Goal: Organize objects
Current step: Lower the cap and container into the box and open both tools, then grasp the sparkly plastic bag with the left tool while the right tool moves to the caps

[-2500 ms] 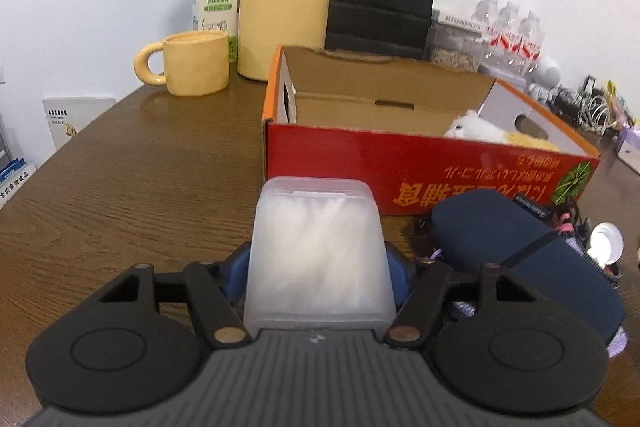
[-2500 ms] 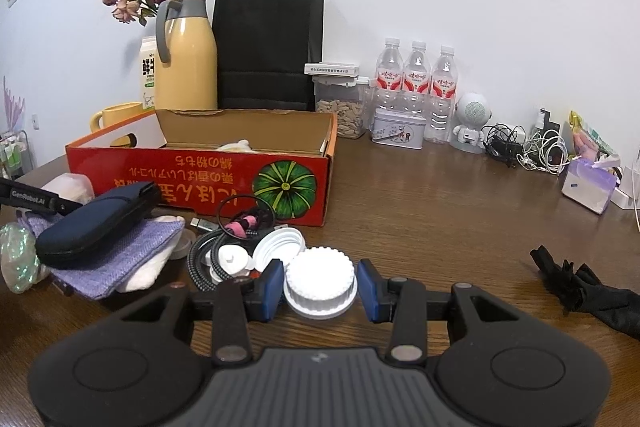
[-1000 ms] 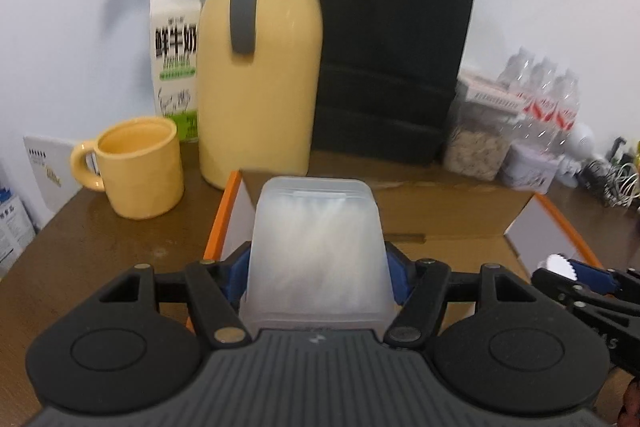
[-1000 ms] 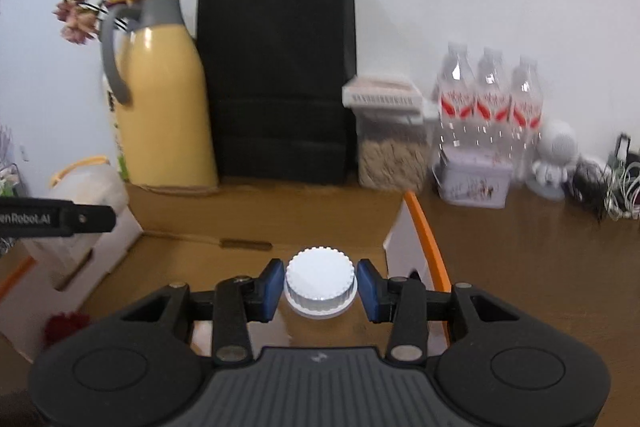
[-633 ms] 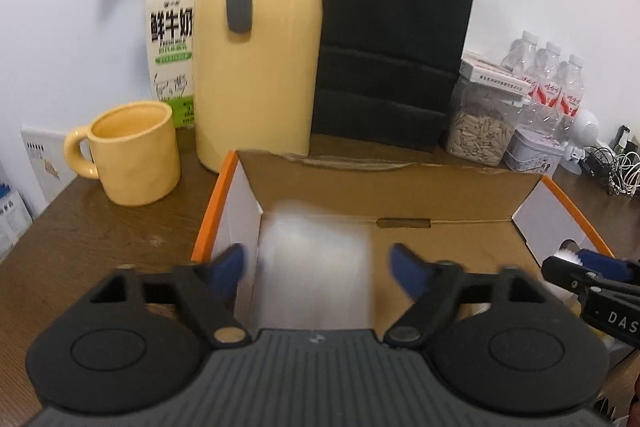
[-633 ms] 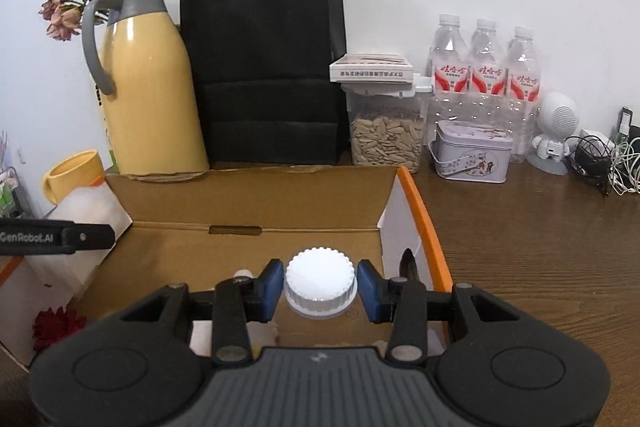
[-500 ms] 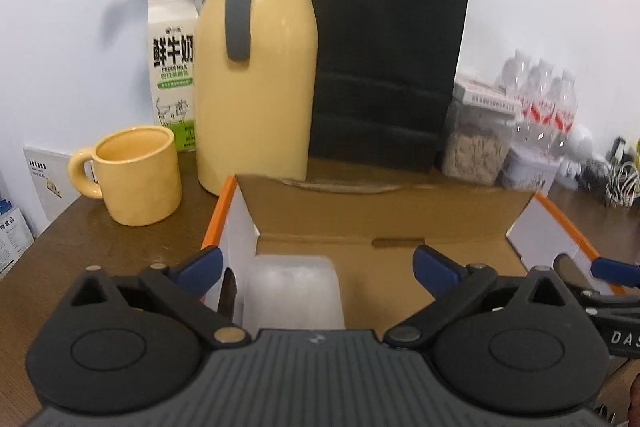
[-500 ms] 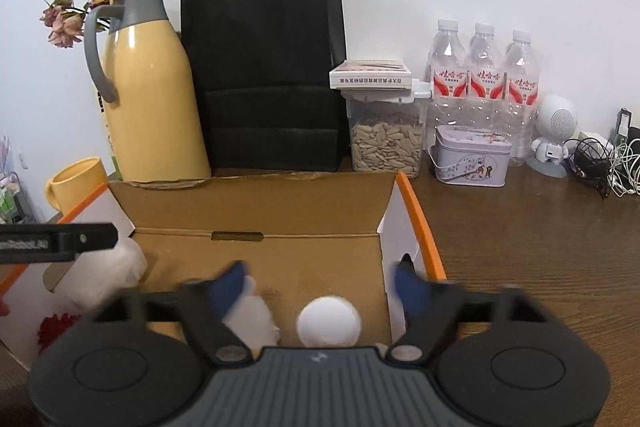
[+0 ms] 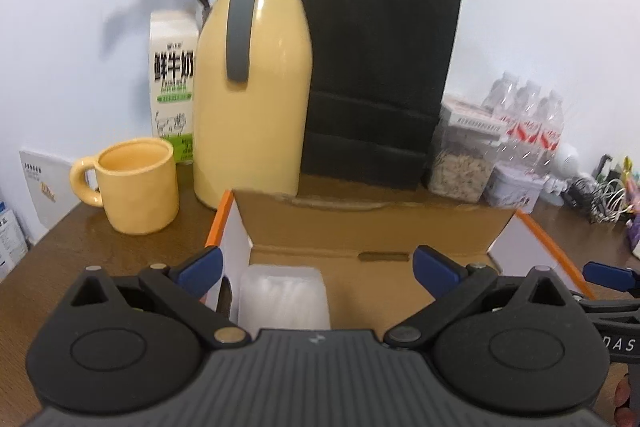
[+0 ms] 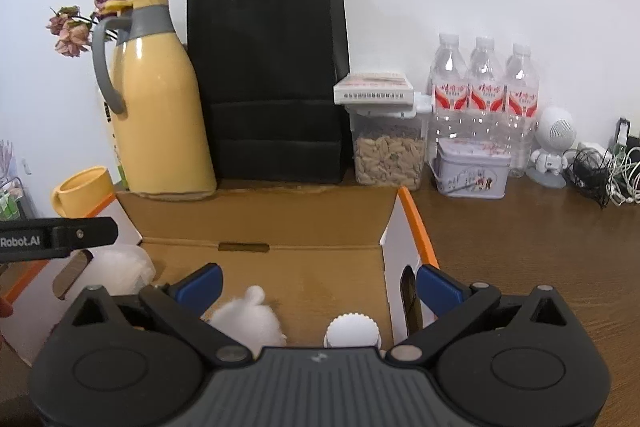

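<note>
Left gripper (image 9: 316, 263) fingers spread wide, holding nothing; translucent container (image 9: 282, 301) sits low centre, inside cardboard box (image 9: 360, 227). Right gripper (image 10: 318, 285) jaws still opening, nothing gripped; white ribbed cap (image 10: 352, 331) lies on box floor beside white fluffy item (image 10: 248, 319).

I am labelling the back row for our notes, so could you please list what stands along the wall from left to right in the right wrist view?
Yellow mug → yellow thermos jug → black paper bag → clear seed container → water bottles → small white robot figure → tangled cables.
</note>
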